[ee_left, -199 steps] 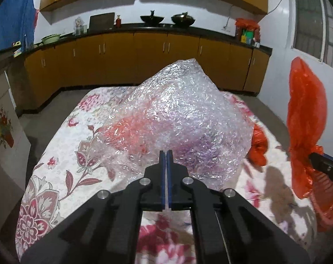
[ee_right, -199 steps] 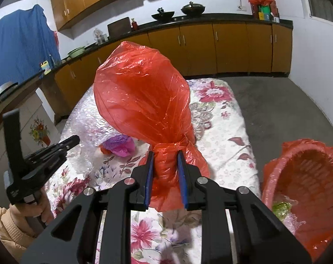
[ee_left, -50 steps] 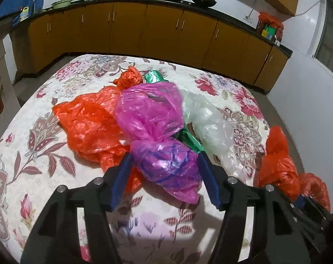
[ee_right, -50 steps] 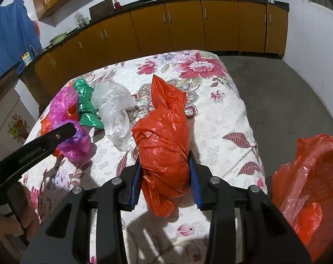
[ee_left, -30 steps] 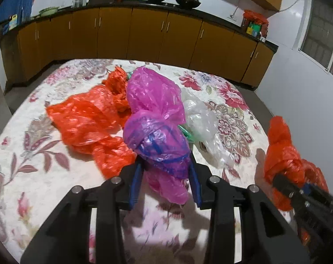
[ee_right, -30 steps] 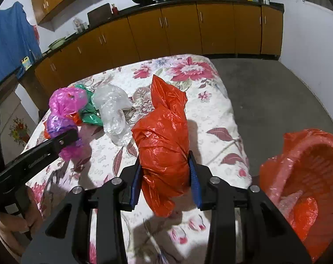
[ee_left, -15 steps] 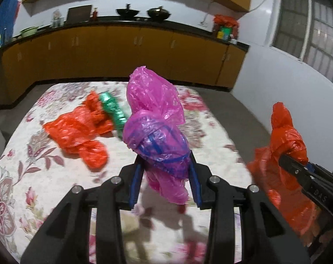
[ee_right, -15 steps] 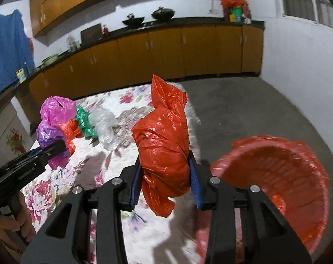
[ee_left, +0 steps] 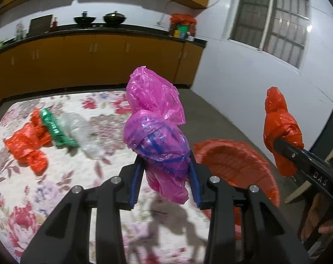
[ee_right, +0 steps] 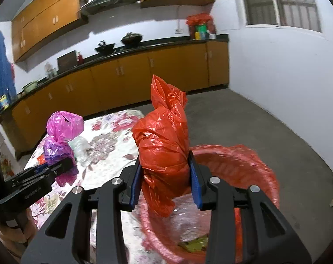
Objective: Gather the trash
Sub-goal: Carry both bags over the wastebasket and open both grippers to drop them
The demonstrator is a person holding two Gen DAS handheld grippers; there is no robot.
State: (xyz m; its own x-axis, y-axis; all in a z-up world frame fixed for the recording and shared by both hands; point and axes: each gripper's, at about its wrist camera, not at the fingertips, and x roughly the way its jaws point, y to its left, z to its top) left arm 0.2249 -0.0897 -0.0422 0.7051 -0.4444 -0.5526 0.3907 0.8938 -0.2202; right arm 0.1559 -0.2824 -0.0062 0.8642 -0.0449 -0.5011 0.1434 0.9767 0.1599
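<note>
Plastic held in both clamped claws, pink bag left and red bag right, risked catching the bin rim at lower right if released early.

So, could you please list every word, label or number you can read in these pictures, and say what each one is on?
"DAS": white letters on the black arm of the right gripper.
Embossed line on the black left gripper: too blurred to read.
Labels on the yellow and green containers on the counter: too small to read.
</note>
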